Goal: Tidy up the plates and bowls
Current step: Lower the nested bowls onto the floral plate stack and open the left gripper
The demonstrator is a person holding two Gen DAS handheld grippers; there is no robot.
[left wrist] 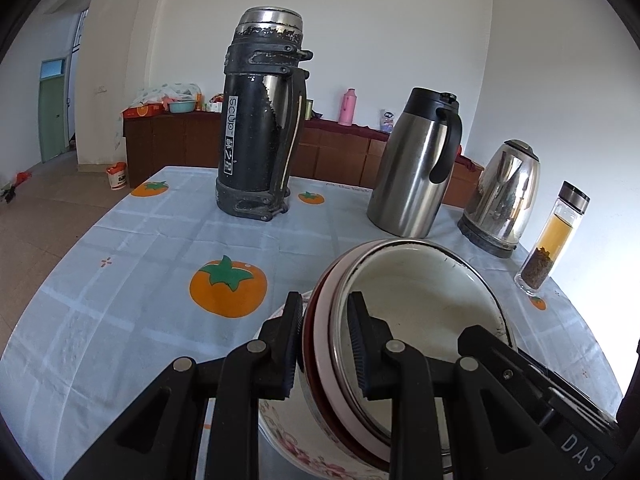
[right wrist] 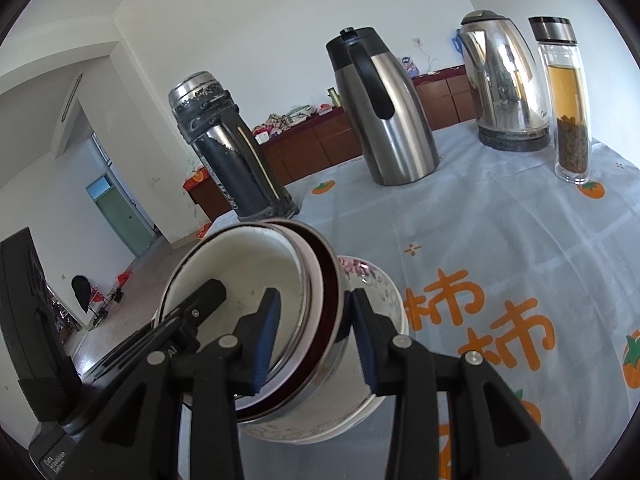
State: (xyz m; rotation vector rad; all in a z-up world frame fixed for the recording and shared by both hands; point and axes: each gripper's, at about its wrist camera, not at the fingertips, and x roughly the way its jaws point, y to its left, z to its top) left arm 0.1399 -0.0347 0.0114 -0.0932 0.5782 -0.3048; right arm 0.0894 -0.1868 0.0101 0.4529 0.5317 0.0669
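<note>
Left gripper [left wrist: 325, 344] and right gripper [right wrist: 314, 336] each clamp opposite rims of a nested stack of bowls [left wrist: 420, 300], held tilted above the table [left wrist: 120, 280]. Beyond stand a black flask [left wrist: 260, 120], steel jug [left wrist: 416, 168] and kettle [left wrist: 504, 200].

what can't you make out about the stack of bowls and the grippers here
- How many bowls are nested in the stack of bowls: both views, only rims show.
- Underside of the floral bowl: hidden by the left gripper and right gripper, so whether it rests on the tablecloth is unclear.
- Hands: outside both views.
</note>
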